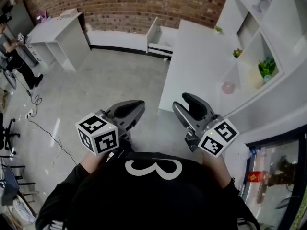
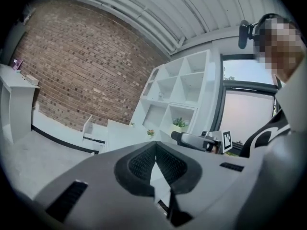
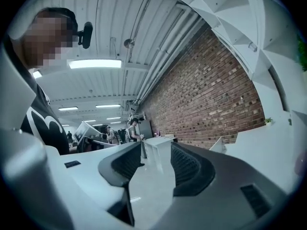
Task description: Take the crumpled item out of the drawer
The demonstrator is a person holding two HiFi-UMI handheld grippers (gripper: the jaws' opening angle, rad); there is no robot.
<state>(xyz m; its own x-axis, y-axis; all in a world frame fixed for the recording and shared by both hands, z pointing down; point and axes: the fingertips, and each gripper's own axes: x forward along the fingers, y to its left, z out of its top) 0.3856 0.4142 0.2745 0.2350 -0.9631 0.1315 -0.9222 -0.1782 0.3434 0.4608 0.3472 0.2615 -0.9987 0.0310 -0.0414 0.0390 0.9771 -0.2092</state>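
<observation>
— What does the head view give you?
— My left claw [image 1: 135,107] and my right claw [image 1: 190,103], held out side by side over the grey floor [image 1: 96,90], not touching each other. Ahead of the right one runs a long white tabletop [image 1: 192,66]. At its far end, by the brick wall [image 1: 129,1], the drawer [image 1: 160,41] stands open. Both claws are well apart from it. The crumpled item I cannot make out from here.
— And the left gripper view?
— My left claw's pads meet at their tips, with nothing between them. Beyond them I see the brick wall, the open drawer low down, and white shelves [image 2: 177,87] with a small plant [image 2: 180,122].
— The right gripper view?
— My right claw's jaws stand apart and hold nothing. Through the gap I see floor and a white desk [image 3: 156,141] against the brick wall. A few people [image 3: 133,128] stand far off to the left.
</observation>
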